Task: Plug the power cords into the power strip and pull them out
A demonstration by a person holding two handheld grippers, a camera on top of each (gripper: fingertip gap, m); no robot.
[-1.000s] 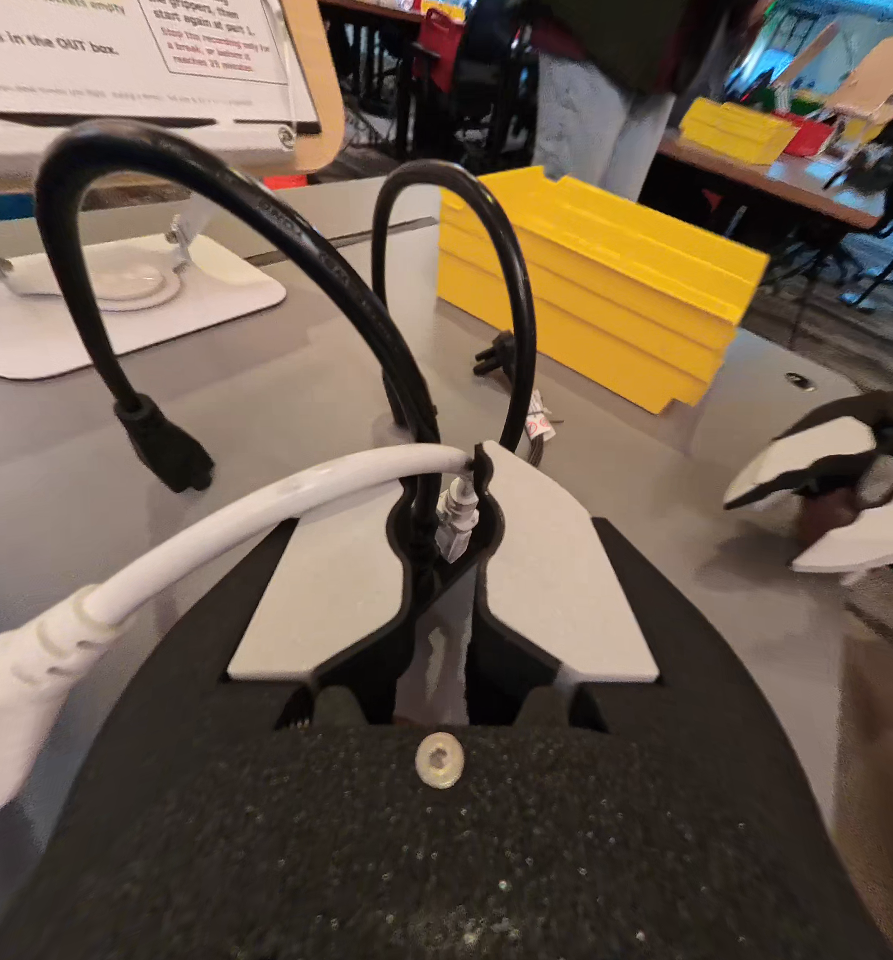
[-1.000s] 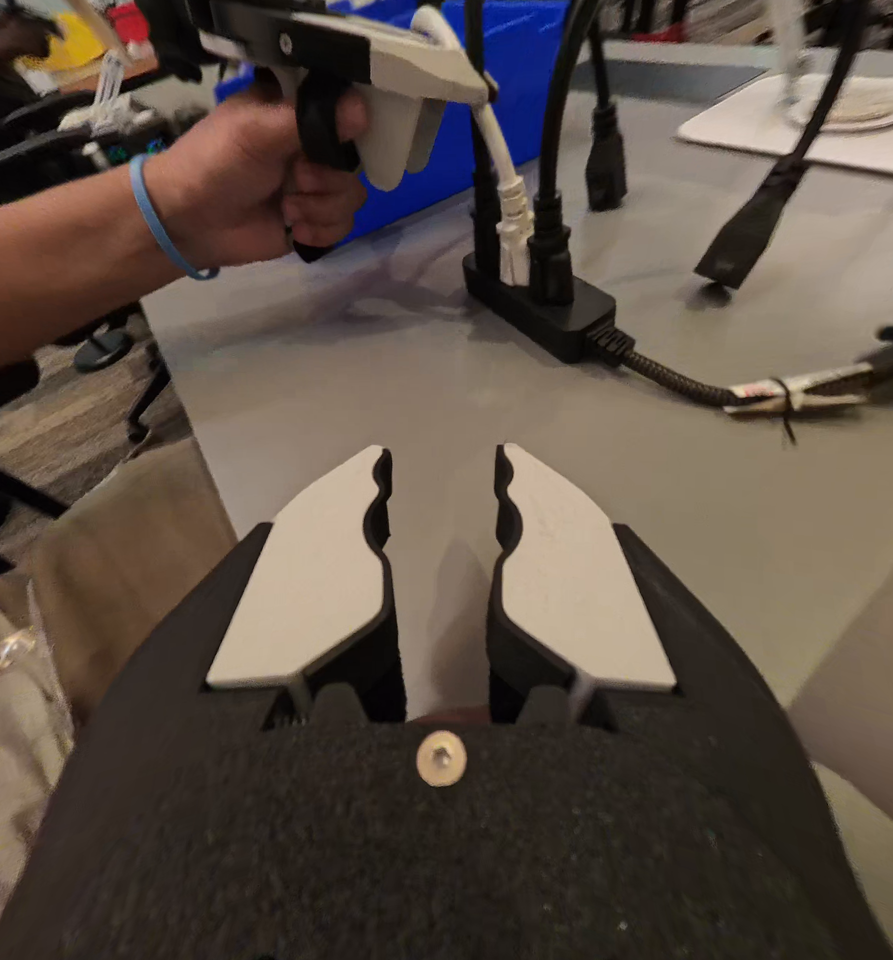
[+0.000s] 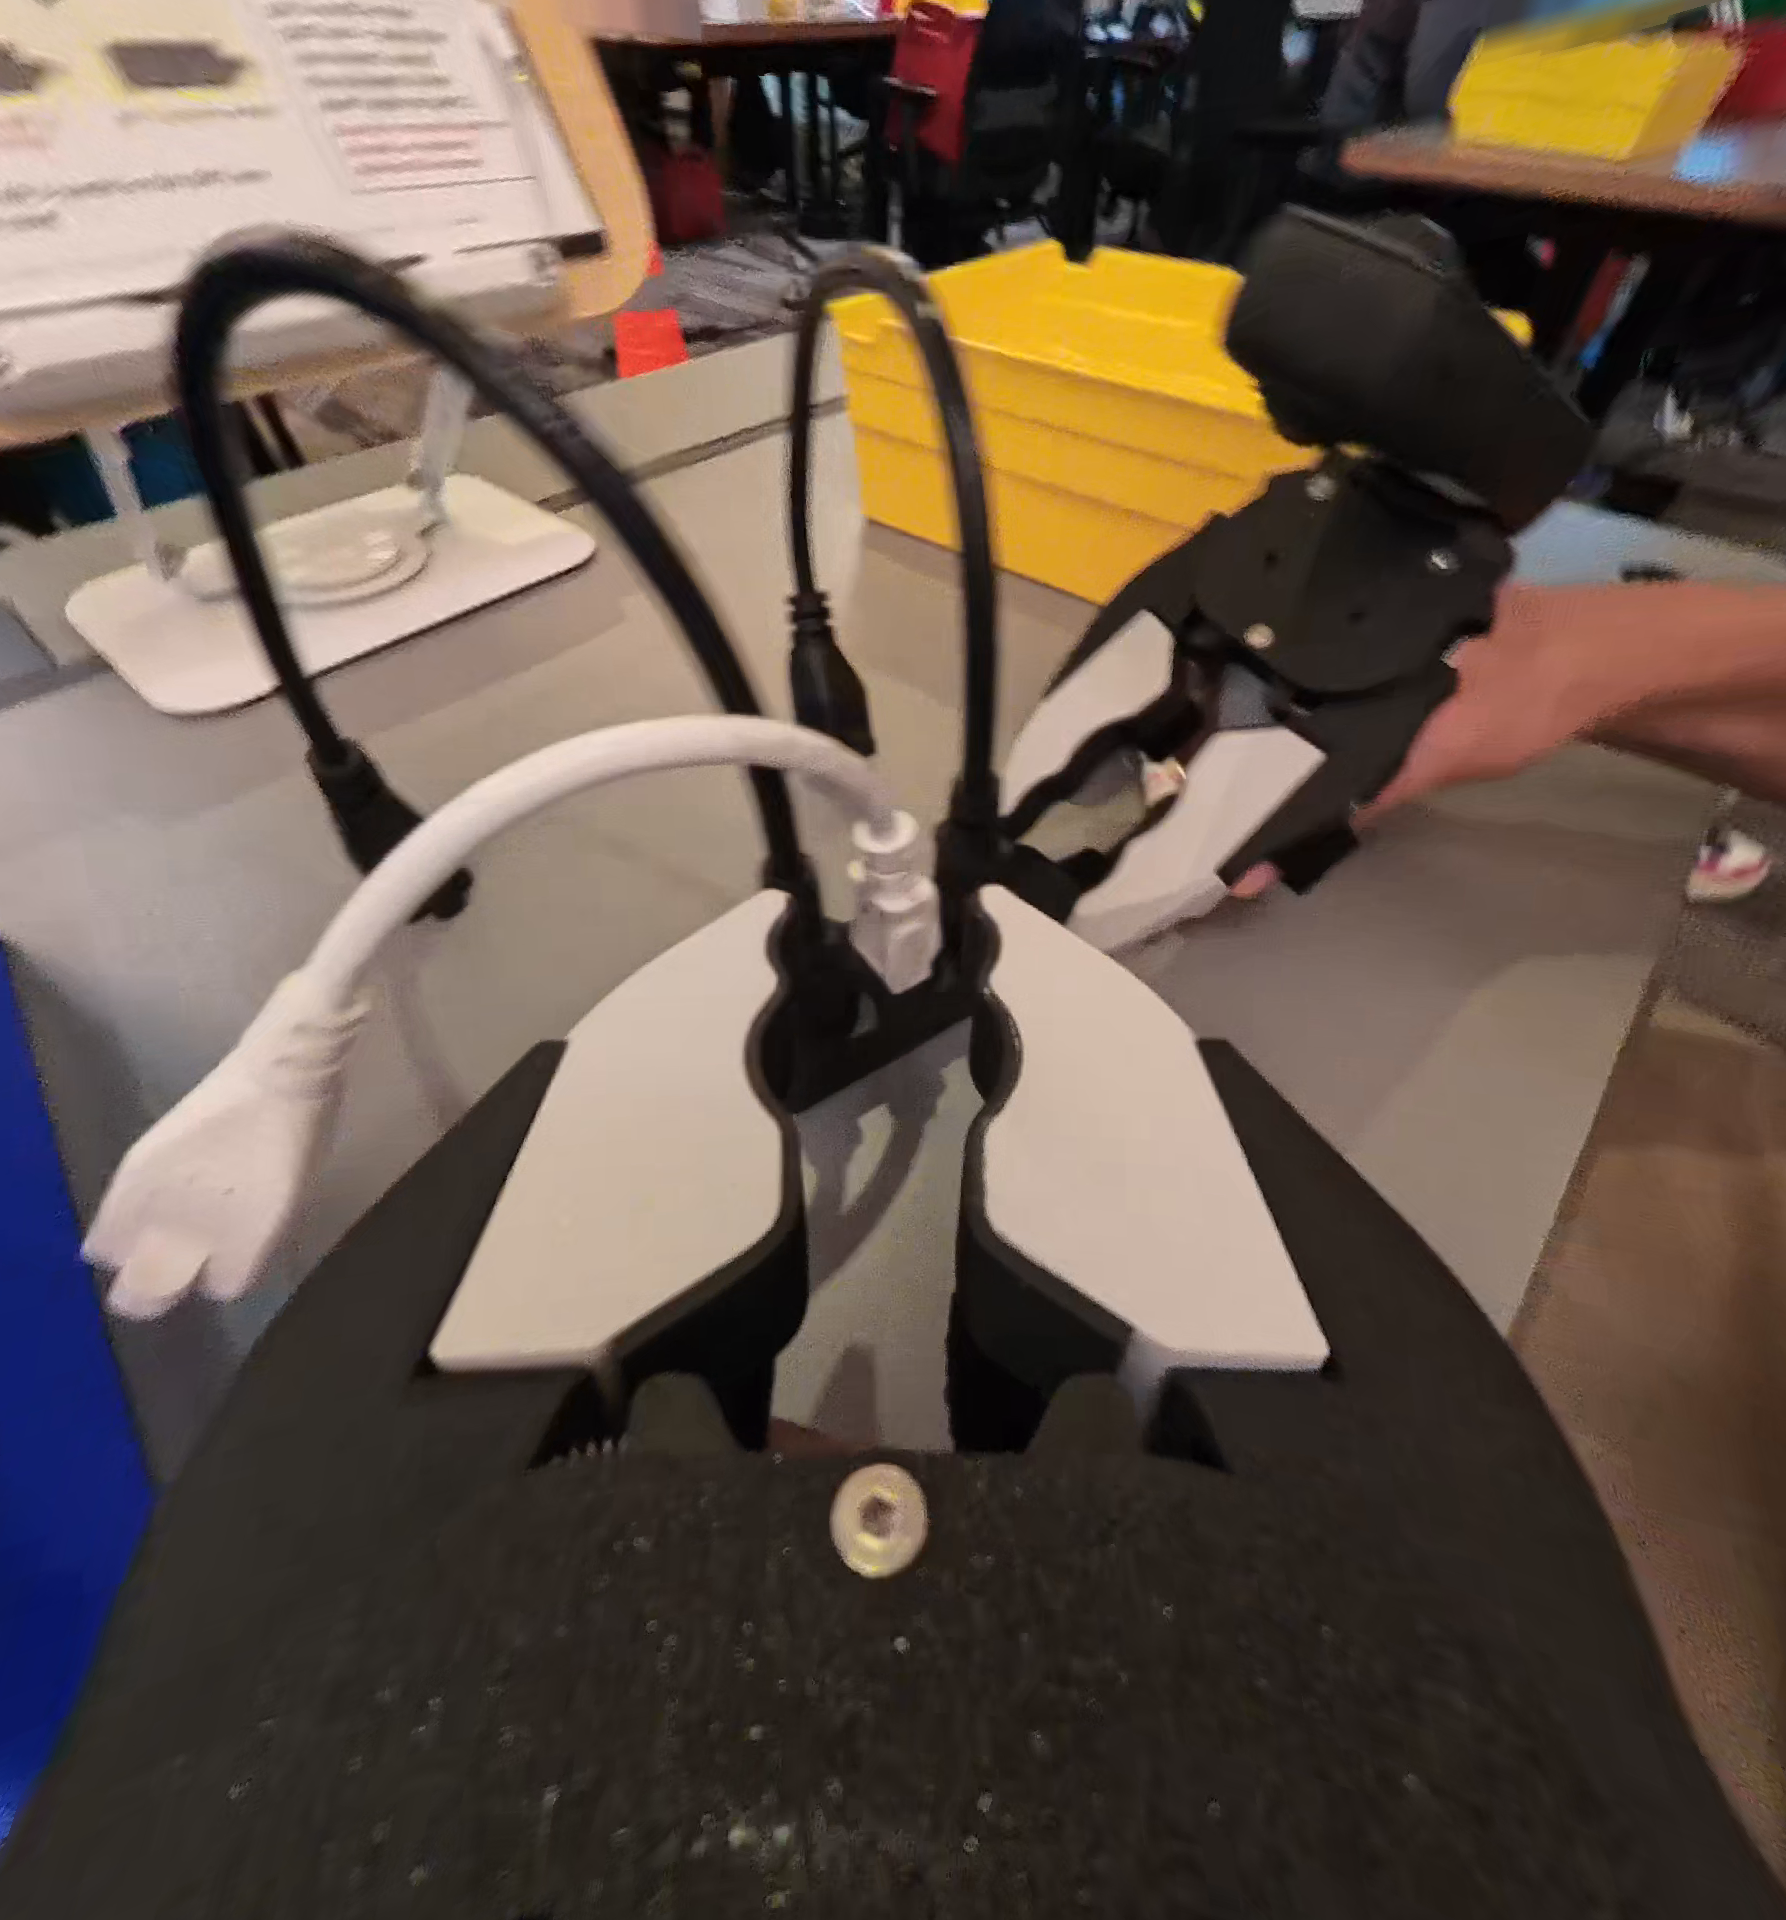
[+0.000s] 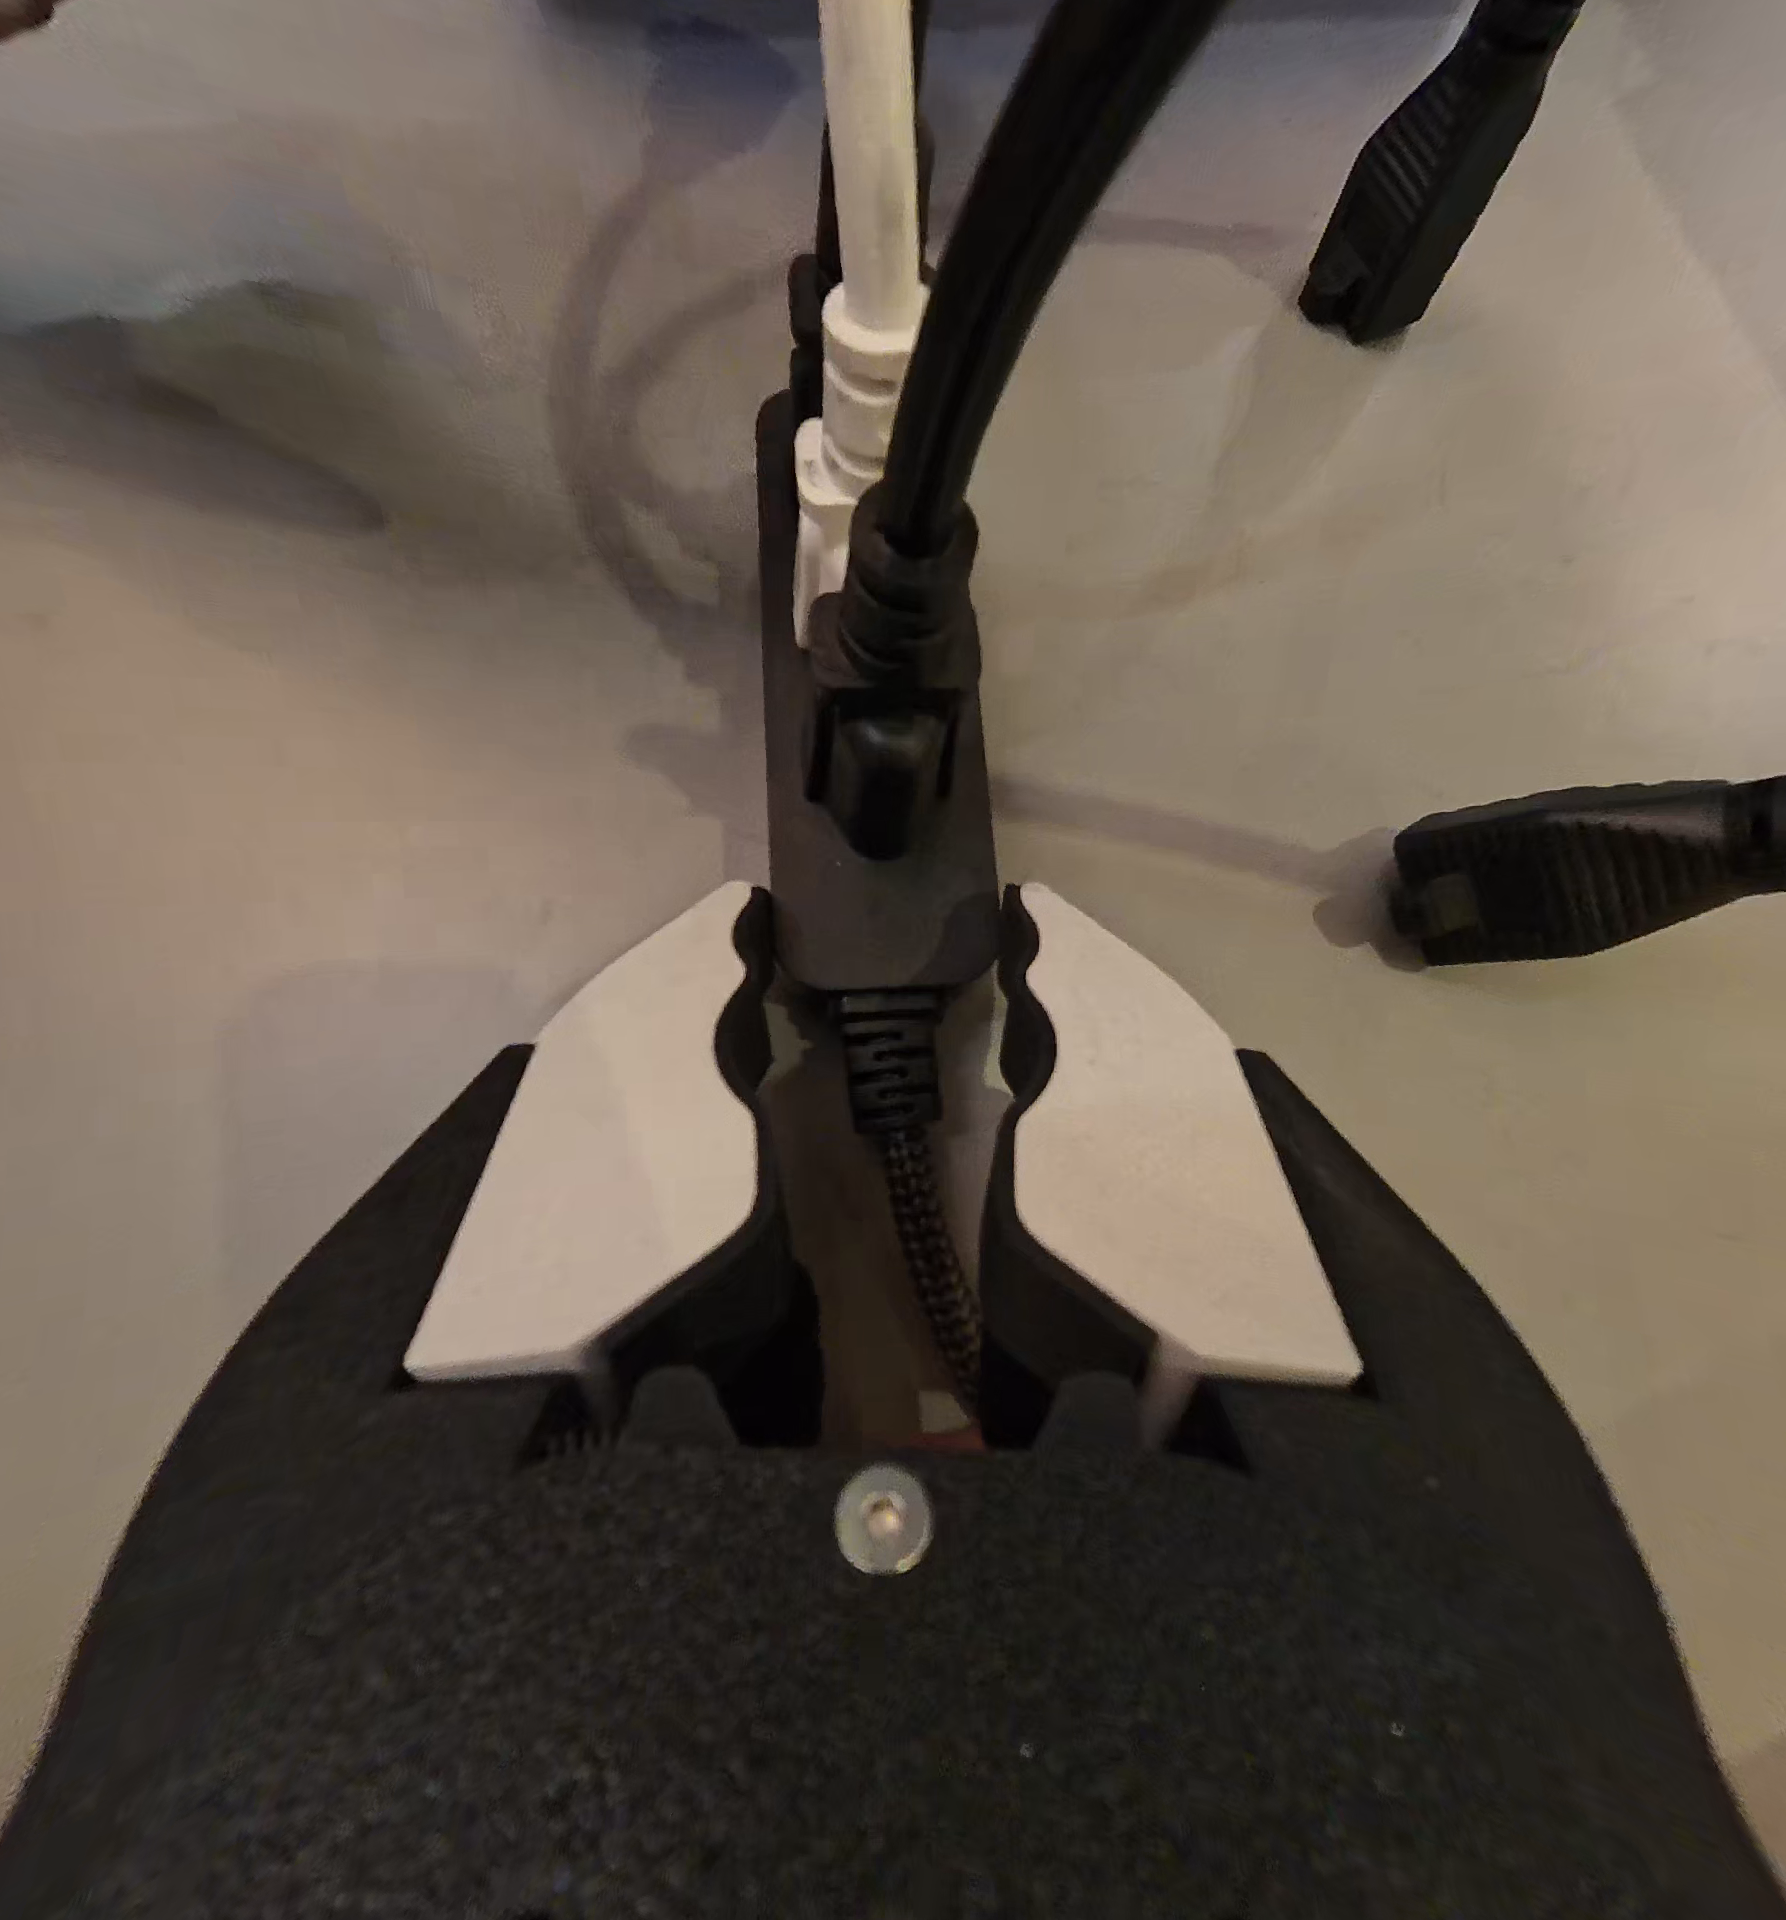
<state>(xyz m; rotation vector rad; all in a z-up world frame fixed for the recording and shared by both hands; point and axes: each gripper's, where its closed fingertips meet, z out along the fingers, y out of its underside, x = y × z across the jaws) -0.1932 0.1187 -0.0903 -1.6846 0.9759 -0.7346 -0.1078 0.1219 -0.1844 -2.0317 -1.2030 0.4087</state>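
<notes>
Since one second ago both grippers have changed places: the right gripper (image 4: 881,940), which then waited apart over the bare table, now stands at the cable end of the power strip (image 4: 873,790), and the left gripper (image 3: 884,940), which then held the white cord, has let it go and drawn back a little. In the right wrist view the two fingers lie on either side of the strip's end, touching its side walls, with the braided cable (image 4: 920,1236) running back between them; the jaws look clamped on the strip, probably to keep it down on the table (image 4: 245,831) when a plug is pulled. The left jaws stand apart and empty, just before the near end of the strip, so the white plug (image 3: 889,883) shows between their tips. Three cords stay plugged in a row: the white cord (image 3: 598,769) in the middle and a black cord (image 3: 515,395) on each side, all arching up so that their free ends hang loose above the table. I judge the pulling-out part is about to begin, with the left gripper free to take a plug. A yellow bin (image 3: 1055,416) stands behind.
</notes>
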